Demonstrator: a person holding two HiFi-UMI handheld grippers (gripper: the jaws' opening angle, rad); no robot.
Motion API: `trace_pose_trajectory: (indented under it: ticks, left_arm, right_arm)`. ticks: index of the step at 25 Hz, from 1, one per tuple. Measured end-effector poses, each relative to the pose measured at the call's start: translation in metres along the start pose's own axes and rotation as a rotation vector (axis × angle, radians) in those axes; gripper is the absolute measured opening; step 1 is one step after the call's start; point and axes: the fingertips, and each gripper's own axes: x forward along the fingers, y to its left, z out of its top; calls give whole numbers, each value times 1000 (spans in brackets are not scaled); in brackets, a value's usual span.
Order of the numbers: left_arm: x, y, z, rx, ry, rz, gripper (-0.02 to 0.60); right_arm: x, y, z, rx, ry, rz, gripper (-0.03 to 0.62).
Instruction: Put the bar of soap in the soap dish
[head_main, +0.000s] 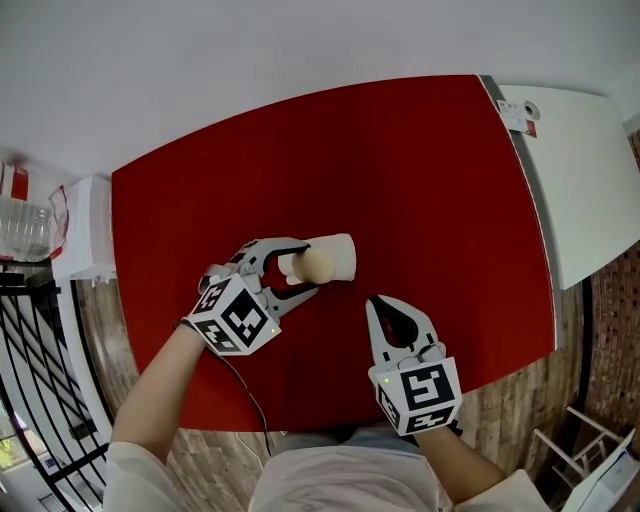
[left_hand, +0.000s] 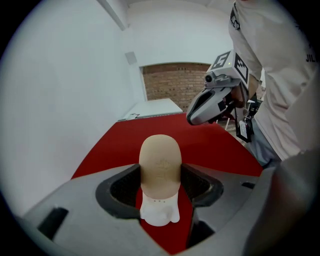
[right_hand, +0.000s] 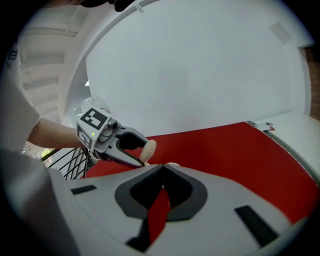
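Note:
The beige bar of soap is over the red table, left of the middle. My left gripper is shut on its near end. In the left gripper view the soap stands between the dark pads. A small white piece with tiny holes shows under its near end; I cannot tell whether this is the soap dish. My right gripper hovers to the right of the soap, shut and holding nothing. The right gripper view shows its tips meeting, with the left gripper and soap beyond.
A white counter adjoins the table's right edge, with a small label at its far corner. A clear container sits on a white unit at the left. A black metal railing stands below it. A white wall runs behind the table.

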Motion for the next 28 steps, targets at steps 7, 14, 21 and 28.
trace_pose_trajectory:
  ticks: [7,14,21,28]
  left_arm:
    - [28,5,-25,-27,49,-53,259]
    - [46,1,-40,4,100,-96,259]
    - [56,0,-55,20,142,-123,259]
    - [63,-4,-63,27,176,-154,259]
  right_arm:
    - [5,-6,-12,15,19,-5,5]
    - [10,-15,-16,34,22,-10,5]
    - [13,-15,-18,47,18,-13,5]
    - [14,-17,-18,55,13,-5,5]
